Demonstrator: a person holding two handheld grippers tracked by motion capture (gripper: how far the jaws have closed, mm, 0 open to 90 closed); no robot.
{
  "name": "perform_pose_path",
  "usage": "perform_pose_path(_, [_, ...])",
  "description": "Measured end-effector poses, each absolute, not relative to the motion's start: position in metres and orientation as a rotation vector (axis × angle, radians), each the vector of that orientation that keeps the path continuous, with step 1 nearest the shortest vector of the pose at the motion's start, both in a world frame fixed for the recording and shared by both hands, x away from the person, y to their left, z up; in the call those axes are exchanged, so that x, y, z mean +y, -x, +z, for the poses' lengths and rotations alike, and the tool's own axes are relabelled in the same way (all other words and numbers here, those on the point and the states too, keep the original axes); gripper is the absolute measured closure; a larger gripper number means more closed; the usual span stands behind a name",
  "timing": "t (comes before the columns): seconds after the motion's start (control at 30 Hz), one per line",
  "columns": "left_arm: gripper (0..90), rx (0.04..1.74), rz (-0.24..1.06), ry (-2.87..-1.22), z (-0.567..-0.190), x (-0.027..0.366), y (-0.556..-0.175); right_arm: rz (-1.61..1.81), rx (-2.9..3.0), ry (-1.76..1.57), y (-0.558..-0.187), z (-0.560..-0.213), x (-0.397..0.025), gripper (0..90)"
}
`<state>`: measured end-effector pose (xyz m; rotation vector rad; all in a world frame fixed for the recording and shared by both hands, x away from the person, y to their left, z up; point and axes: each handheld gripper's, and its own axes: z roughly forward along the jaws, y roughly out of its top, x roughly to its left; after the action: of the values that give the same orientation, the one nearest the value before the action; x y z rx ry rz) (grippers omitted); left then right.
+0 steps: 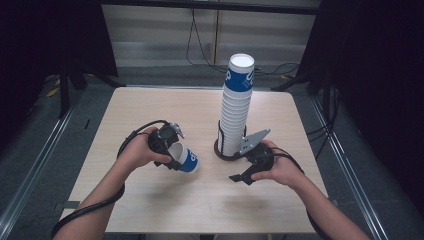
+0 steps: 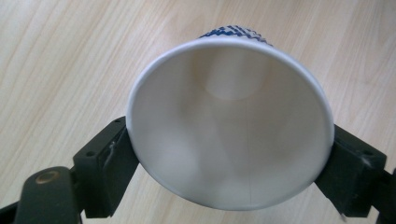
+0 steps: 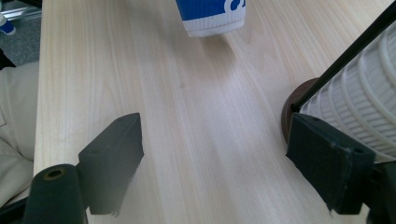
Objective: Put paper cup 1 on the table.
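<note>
Left gripper (image 1: 172, 150) clamps our paper cup (image 1: 184, 157); right gripper (image 1: 248, 162) gapes empty by the cup stack (image 1: 237, 107) — keep the squeeze gentle.

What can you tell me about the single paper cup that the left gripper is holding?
The paper cup is white inside with a blue and white printed outside and a rolled white rim; it looks like thin paper. It is empty and lies tilted on its side, its mouth toward the left gripper, base pointing away over the wooden table. The two black jaws clamp its wall near the rim on opposite sides. In the left gripper view the rim looks slightly squeezed into an oval.
</note>
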<state>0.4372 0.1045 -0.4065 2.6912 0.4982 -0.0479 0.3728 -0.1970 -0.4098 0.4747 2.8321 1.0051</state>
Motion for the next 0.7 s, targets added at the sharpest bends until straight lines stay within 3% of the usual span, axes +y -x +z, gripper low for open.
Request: perform_pose_path(0.7, [14.8,0.609,-0.099,-2.806,-0.408,0.089,-0.447,1.003,2.838,-0.478,-0.372,-0.412,-0.2,17.8])
